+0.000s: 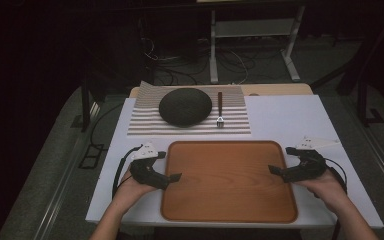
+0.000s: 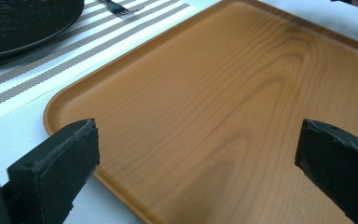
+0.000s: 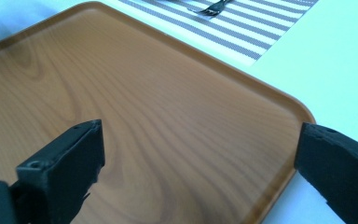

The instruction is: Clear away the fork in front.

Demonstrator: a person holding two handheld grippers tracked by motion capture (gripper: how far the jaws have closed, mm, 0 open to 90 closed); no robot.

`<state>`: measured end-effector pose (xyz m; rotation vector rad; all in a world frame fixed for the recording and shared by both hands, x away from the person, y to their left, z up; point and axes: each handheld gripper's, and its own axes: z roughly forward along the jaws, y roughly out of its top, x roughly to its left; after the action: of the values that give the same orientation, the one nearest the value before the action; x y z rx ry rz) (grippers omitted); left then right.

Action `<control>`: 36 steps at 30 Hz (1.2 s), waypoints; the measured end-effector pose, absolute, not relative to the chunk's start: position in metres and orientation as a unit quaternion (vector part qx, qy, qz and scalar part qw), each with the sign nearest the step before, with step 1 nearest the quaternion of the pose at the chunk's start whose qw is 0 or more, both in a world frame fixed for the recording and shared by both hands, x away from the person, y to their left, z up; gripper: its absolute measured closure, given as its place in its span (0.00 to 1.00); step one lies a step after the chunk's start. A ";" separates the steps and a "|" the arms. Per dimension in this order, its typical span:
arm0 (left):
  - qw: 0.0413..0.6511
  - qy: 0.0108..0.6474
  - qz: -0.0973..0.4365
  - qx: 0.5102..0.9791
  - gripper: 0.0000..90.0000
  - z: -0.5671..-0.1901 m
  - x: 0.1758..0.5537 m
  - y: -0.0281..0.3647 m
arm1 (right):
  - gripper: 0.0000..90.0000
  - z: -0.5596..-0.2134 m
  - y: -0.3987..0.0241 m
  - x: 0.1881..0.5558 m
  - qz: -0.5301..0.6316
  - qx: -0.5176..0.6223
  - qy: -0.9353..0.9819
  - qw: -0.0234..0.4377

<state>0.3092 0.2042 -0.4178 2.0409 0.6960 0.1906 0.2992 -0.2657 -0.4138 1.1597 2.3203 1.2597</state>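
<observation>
So in the high view, the white surface sat in the middle of the frame with a wooden tray taking up the lower centre. Above it, toward upper centre, was a striped placemat with a dark round plate on it and a fork lying just right of the plate, tines pointing toward the tray. The left hand-held gripper was at the tray's left edge, lower left of the frame, held by the person's left hand. The right hand-held gripper was at the tray's right edge, held by the right hand. Both had their jaws spread apart with nothing between them, tips right at the tray rim.

Left gripper view: the two black jaws stood wide apart at the bottom corners, with the tray stretching across between them. The plate was in the upper left, on the placemat, and the fork tines peeked in at the top.

Right gripper view: same deal, jaws wide apart at the bottom, the tray below them, its rounded corner at right. The placemat and fork were up top, white surface at right.
</observation>
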 end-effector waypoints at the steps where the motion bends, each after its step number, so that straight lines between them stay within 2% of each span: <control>1: 0.469 0.284 0.078 0.833 0.00 -0.418 0.309 0.204 | 0.02 -0.414 -0.266 0.299 0.433 0.399 0.798 0.129; 17: 0.470 0.283 0.076 0.832 0.00 -0.418 0.310 0.204 | 0.01 -0.411 -0.250 0.322 0.425 0.394 0.804 0.131; 36: 0.471 0.281 0.072 0.833 0.00 -0.419 0.310 0.202 | 0.01 -0.414 -0.239 0.340 0.427 0.395 0.806 0.113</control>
<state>0.3100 0.2020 -0.4191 2.0406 0.6882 0.1774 0.3398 -0.2389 -0.4140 1.1582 2.3633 1.2522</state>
